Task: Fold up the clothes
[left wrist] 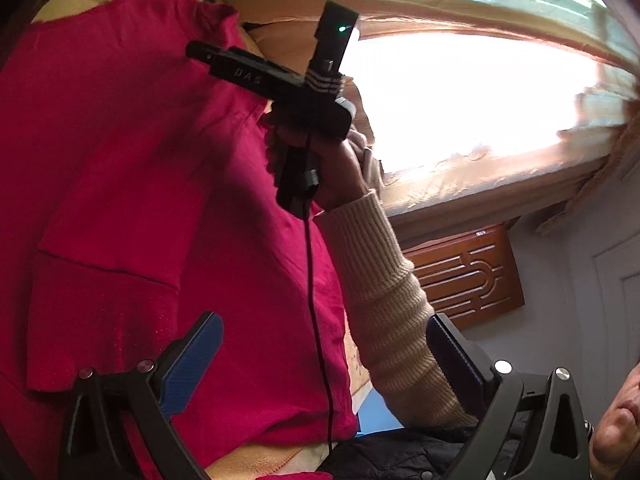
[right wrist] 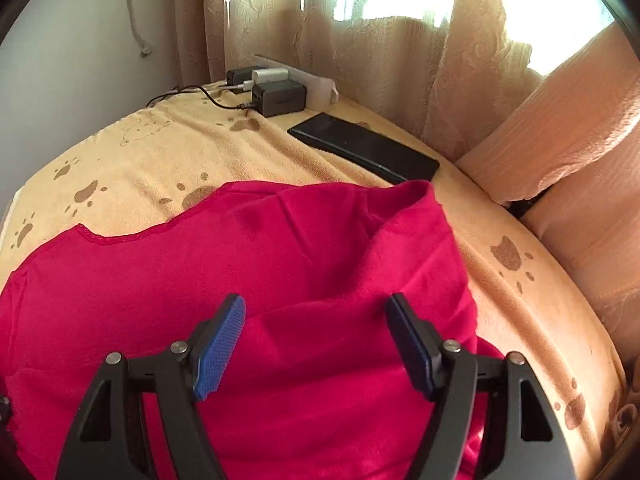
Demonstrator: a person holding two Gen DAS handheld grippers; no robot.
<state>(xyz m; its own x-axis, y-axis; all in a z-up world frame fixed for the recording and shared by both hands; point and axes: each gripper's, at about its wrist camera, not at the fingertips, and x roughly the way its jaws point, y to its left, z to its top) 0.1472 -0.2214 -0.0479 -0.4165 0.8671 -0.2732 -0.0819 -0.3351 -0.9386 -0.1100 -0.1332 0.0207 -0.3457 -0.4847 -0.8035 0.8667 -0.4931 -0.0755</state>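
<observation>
A crimson garment (right wrist: 280, 260) lies spread on a beige paw-print blanket (right wrist: 152, 152), its far right corner bunched up a little. My right gripper (right wrist: 316, 340) hovers just above the cloth, its blue pads open with only flat fabric showing between them. In the left wrist view the same garment (left wrist: 120, 160) fills the left side. My left gripper (left wrist: 324, 360) stands open wide at the cloth's near edge, holding nothing. A hand in a cream ribbed sleeve (left wrist: 384, 300) holds the right tool's black body over the garment, and its cable (left wrist: 316, 320) hangs down.
A black phone (right wrist: 360, 148) and chargers on a white power strip (right wrist: 280, 96) lie at the blanket's far edge. Peach cushions (right wrist: 560, 128) and a lace curtain (right wrist: 380, 60) border the right and back. A dark jacket (left wrist: 400, 456) lies at the bottom of the left wrist view.
</observation>
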